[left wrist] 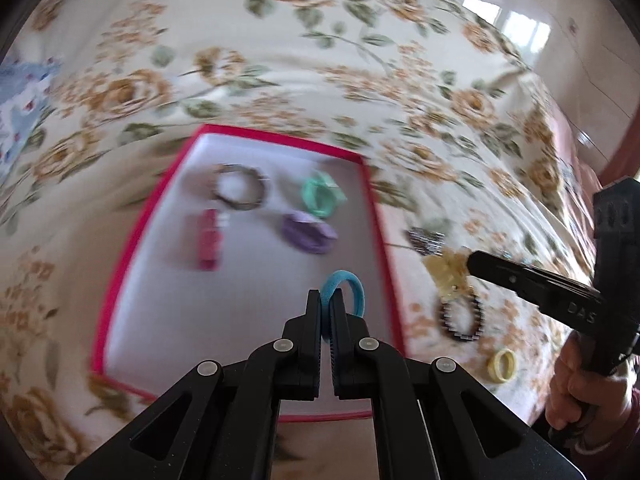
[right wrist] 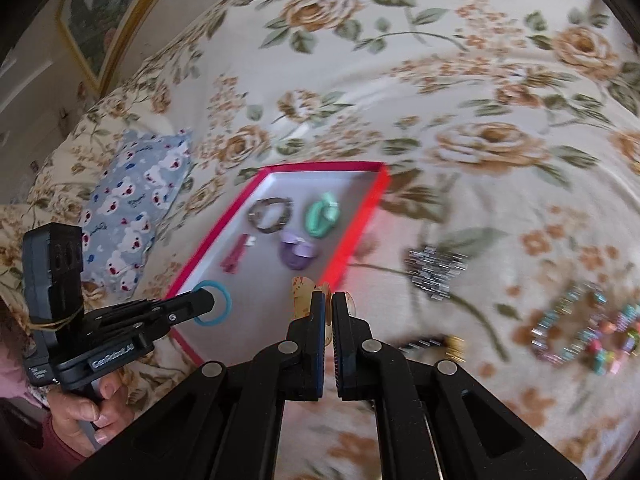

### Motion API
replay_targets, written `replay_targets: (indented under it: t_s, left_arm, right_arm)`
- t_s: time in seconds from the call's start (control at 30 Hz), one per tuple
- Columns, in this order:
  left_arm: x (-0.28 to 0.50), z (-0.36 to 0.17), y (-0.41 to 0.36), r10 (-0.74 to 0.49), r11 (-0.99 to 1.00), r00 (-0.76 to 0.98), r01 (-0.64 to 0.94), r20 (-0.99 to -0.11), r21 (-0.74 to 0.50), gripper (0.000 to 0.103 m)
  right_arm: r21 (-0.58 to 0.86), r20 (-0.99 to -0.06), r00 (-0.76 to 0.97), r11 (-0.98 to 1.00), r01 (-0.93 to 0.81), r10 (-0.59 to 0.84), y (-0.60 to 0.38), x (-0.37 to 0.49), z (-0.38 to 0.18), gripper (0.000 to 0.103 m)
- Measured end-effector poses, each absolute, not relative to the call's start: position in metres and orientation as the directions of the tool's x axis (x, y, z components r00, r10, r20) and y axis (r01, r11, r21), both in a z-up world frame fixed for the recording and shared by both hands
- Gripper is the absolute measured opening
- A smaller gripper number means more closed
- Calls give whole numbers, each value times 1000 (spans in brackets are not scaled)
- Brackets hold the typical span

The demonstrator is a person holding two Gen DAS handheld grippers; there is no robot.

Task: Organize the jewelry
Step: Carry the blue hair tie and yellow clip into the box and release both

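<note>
Right now I am carrying two pieces toward the red box (left wrist: 376, 216) lying on the flowered bed (left wrist: 280, 60). My left tongs (left wrist: 326, 308), low in the middle of the left view, are pinching a blue hair tie (left wrist: 352, 284), its loop standing up above the tips over the box's white floor near the lower right corner. My right tongs (right wrist: 328, 312), at the bottom centre of the right view, are pinching a pale amber hair clip (right wrist: 304, 292) just at the box's near right edge; whether it is already over the rim I cannot tell through the blur.

Inside the box are lying a dark bead bracelet (left wrist: 240, 188), a mint green tie (left wrist: 320, 196), a purple tie (left wrist: 308, 234) and a pink clip (left wrist: 210, 240), spaced apart in the upper half. Waiting outside on the bed, at the right of the right view, are a silvery bracelet (right wrist: 434, 272) and a pastel bead bracelet (right wrist: 588, 328); a dark bracelet (left wrist: 460, 316) and a yellow ring (left wrist: 502, 364) are showing at the lower right of the left view.

I am judging this as the drop-off step. Next I should be lowering each piece onto bare floor in the lower half, clear of its neighbours, then spreading the tongs.
</note>
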State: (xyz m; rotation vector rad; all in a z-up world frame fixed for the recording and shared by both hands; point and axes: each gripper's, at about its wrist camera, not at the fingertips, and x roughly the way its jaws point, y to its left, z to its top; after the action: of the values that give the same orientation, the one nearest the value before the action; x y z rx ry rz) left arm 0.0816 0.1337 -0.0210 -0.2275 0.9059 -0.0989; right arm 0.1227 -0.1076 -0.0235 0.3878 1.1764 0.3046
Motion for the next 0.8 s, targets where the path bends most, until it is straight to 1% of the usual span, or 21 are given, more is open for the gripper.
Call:
replay_targets:
  t_s: [0.33, 0.8]
  left_arm:
    - [85, -33, 180, -107, 959, 601, -149, -792, -242, 3]
    - [132, -66, 190, -75, 953, 543, -207, -836, -221, 3]
  right_arm:
    - [479, -824, 295, 873, -92, 483, -52, 151, -52, 3]
    - [453, -853, 245, 886, -95, 462, -37, 171, -84, 3]
